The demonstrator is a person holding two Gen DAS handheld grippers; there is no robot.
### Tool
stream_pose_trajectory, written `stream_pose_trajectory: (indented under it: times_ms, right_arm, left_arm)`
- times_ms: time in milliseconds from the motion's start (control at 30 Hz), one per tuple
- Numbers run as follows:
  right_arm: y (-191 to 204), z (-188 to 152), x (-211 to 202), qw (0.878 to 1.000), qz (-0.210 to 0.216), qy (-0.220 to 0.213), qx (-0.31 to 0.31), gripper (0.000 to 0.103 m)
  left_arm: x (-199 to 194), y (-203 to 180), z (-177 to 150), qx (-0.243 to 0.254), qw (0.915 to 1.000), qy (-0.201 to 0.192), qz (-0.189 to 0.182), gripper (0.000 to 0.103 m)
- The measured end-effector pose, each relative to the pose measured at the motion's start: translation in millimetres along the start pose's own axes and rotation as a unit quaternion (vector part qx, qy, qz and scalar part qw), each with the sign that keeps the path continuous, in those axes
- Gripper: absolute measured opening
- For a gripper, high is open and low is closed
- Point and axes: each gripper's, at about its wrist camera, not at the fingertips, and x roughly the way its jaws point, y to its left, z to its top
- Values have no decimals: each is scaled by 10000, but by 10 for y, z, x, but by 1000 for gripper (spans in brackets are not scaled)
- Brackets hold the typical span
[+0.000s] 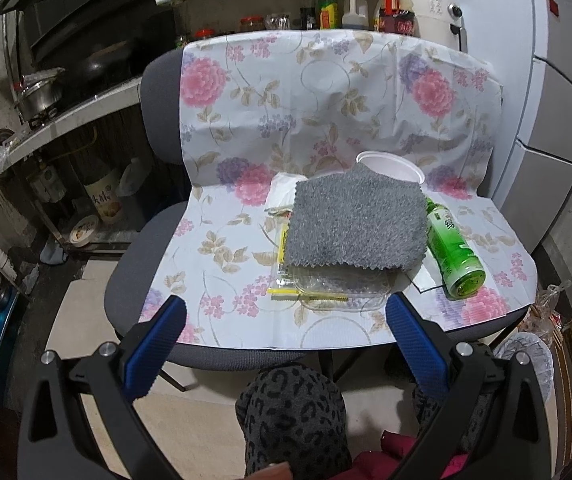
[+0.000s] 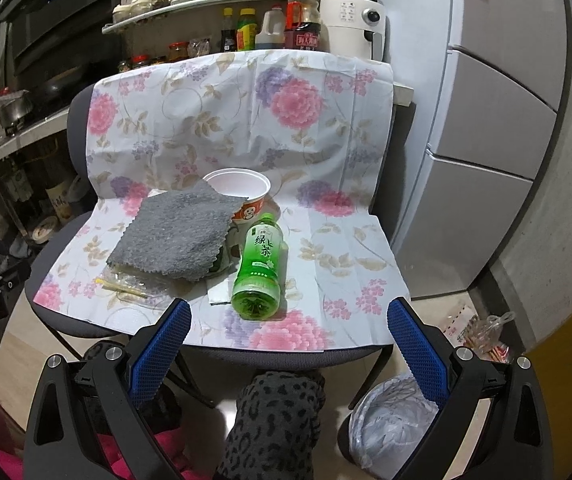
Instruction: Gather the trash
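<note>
A chair covered with a floral sheet (image 1: pixel 245 248) holds the trash. A green tea bottle (image 1: pixel 452 252) lies on its side; it also shows in the right wrist view (image 2: pixel 259 264). A grey cloth (image 1: pixel 356 224) (image 2: pixel 177 232) lies over a clear plastic tray with yellow strips (image 1: pixel 326 292) (image 2: pixel 129 284). A white instant-noodle cup (image 1: pixel 396 166) (image 2: pixel 241 192) stands behind. My left gripper (image 1: pixel 286 320) is open and empty before the chair's front edge. My right gripper (image 2: pixel 290 320) is open and empty, just short of the bottle.
A bin lined with a white bag (image 2: pixel 390 420) stands on the floor at the right, also seen in the left wrist view (image 1: pixel 526 356). A fridge (image 2: pixel 486 140) is at the right. A stove and shelves with bottles (image 2: pixel 269 28) are behind. My knee (image 2: pixel 273 420) is below.
</note>
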Motion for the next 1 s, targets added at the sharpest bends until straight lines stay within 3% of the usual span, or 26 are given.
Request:
stream_pose_trajectory:
  times_ms: [167, 367, 567, 667, 767, 900, 1000]
  right_arm:
    - [23, 36, 143, 9999, 62, 110, -66, 97]
    - [20, 77, 301, 9997, 136, 92, -173, 97]
    - [25, 112, 608, 9991, 264, 272, -168, 97]
    - [6, 140, 757, 9989, 309, 348, -94, 97]
    - [-13, 163, 922, 9983, 384, 439, -39, 97]
    - [12, 190, 1066, 9984, 540, 113, -104, 97]
    - [8, 212, 1236, 9982, 510, 299, -135, 97]
  left_arm:
    - [109, -67, 22, 121, 9999, -12, 89, 97]
    - [226, -201, 53, 520, 9974, -333, 379, 97]
    - [519, -292, 115, 631, 9980, -92, 50, 97]
    - [731, -313, 166, 517, 9979, 181, -358, 97]
    - [916, -325, 221, 369, 9979, 315, -440, 97]
    - [1174, -389, 329, 350, 9975, 382, -488, 97]
    - [1396, -450, 384, 415, 9960, 515, -601, 97]
